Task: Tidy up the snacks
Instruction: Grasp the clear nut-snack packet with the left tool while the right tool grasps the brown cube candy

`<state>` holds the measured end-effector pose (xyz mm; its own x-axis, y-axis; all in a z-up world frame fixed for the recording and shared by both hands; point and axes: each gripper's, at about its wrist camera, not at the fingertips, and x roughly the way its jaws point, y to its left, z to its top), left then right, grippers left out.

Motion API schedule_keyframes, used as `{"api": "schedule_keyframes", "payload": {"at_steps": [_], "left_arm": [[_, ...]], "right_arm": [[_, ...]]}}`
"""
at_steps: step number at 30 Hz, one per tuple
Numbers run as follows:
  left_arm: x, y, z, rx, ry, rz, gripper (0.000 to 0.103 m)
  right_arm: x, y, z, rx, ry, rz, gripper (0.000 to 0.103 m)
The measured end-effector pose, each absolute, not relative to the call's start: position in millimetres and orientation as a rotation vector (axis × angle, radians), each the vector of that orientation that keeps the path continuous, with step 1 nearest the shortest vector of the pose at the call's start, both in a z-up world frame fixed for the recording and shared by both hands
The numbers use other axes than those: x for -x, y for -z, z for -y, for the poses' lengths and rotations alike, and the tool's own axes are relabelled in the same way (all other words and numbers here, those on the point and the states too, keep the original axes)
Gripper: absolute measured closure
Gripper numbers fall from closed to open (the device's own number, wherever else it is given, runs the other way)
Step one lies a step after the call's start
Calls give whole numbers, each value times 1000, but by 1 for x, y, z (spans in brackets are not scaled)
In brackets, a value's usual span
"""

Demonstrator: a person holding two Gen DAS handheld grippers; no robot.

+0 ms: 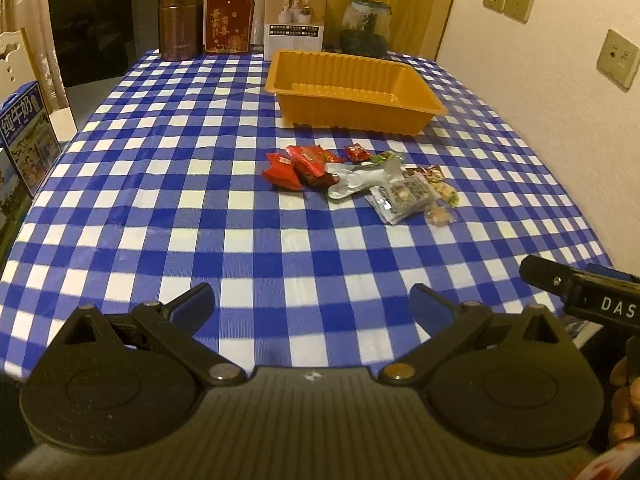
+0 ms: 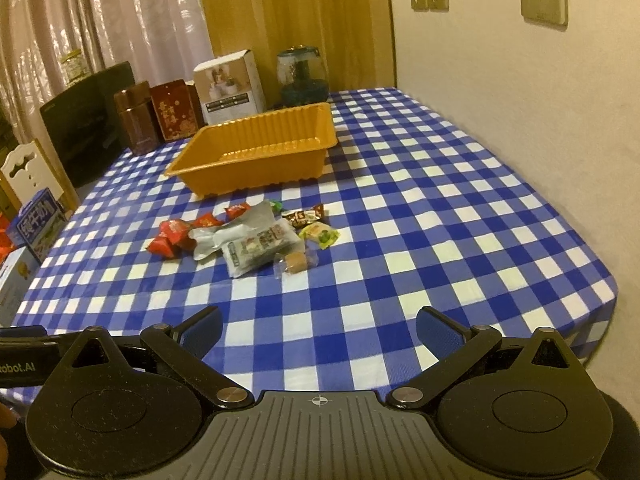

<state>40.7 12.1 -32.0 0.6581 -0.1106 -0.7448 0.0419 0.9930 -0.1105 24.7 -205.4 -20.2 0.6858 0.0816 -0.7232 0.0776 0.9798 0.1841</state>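
An empty orange plastic tray [image 1: 416, 80] [image 2: 188, 168] stands on the blue-and-white checked tablecloth. In front of it lies a loose pile of snacks: red packets [image 1: 298, 166] [image 2: 170, 238], a silver wrapper [image 1: 356, 178] [image 2: 224, 234], a clear printed packet [image 1: 402, 196] [image 2: 260, 250], a small brown sweet [image 1: 440, 214] [image 2: 295, 262] and a brown packet [image 2: 304, 215]. My left gripper [image 1: 316, 308] is open and empty, near the table's front edge, well short of the pile. My right gripper [image 2: 320, 330] is open and empty, also short of the pile.
Along the far edge stand a black box [image 1: 96, 24], a brown canister [image 1: 180, 20], a red box [image 1: 229, 22], a white box [image 1: 296, 16] and a glass globe [image 1: 366, 26]. Milk cartons [image 1: 26, 136] sit at the left. A wall [image 2: 520, 120] runs along the right.
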Motion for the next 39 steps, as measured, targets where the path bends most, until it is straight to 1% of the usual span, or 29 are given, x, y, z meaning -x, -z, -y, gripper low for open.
{"api": "schedule_keyframes", "payload": {"at_steps": [5,6,8,10,12,14,21,23,26,28,31,34,36,39], "left_arm": [[-68,48,-15,82,115,-855,1],[-74,51,-16,80,121,-855,1],[-86,57,-16,74,135,-852,2],[-99,62,-15,64,152,-850,7],[-111,67,-15,56,169,-848,8],[-120,71,-14,48,185,-844,11],[-148,84,-11,38,237,-826,11],[-153,87,-11,43,248,-823,11],[-158,92,-12,59,259,-819,11],[-160,94,-11,63,269,-818,11],[-161,97,-9,50,287,-818,11],[-161,98,-6,37,304,-814,12],[-161,98,-6,36,315,-810,12],[-160,98,-4,29,332,-806,12]], "right_arm": [[-50,40,208,-204,-11,-817,1],[-55,44,208,-199,-14,-818,8],[-67,53,208,-193,-23,-830,18],[-79,62,207,-185,-29,-839,19],[-89,70,204,-169,-42,-841,23],[-99,76,201,-156,-55,-845,24],[-133,98,189,-57,-101,-855,24],[-140,103,186,-39,-114,-860,26],[-145,110,181,5,-127,-854,34],[-146,112,180,11,-132,-846,36],[-145,112,178,28,-149,-833,42],[-143,111,176,26,-161,-825,50],[-142,110,175,24,-162,-824,59],[-141,108,173,26,-156,-825,66]]}}
